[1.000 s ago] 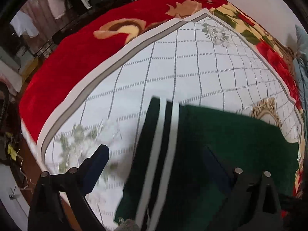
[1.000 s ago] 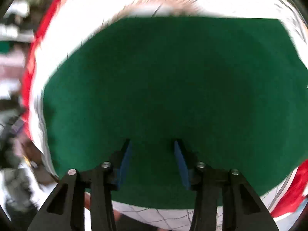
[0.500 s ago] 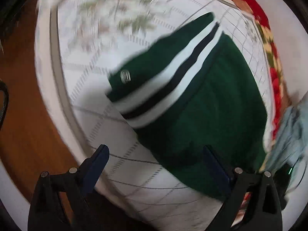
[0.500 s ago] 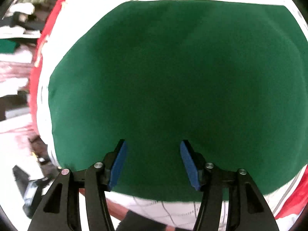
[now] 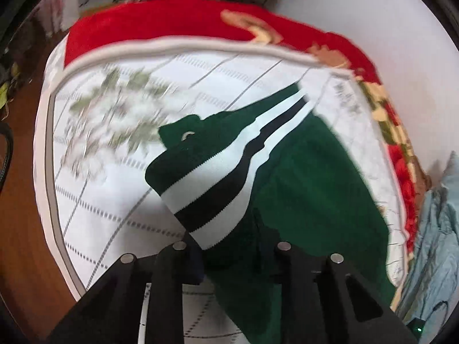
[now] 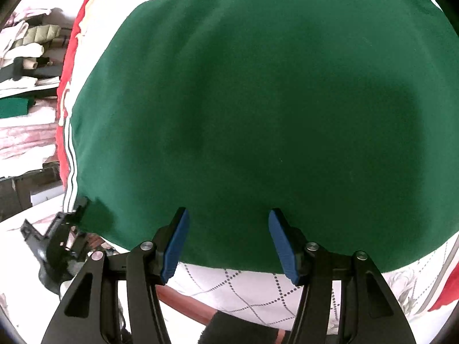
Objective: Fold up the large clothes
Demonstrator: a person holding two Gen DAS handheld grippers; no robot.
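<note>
A large dark green garment (image 5: 309,177) with a white and black striped band (image 5: 221,189) lies on the white grid-patterned bedsheet (image 5: 114,200). My left gripper (image 5: 229,246) is shut on the striped band's near corner, and the fabric hides its pads. In the right wrist view the green garment (image 6: 258,100) fills most of the frame, lying flat. My right gripper (image 6: 228,238) is open, its blue pads (image 6: 176,240) hovering over the garment's near edge, holding nothing. The left gripper's black body (image 6: 60,238) shows at the garment's left corner.
A red floral blanket (image 5: 172,20) lies under the sheet at the far side. Pale blue cloth (image 5: 436,243) is piled at the right. The bed's edge and brown floor (image 5: 20,200) are at the left. Stacked clothes (image 6: 25,57) sit beyond the bed.
My left gripper was wide open; it has closed on the striped band's corner, and the band now rises toward it. My right gripper has opened a little wider over the garment.
</note>
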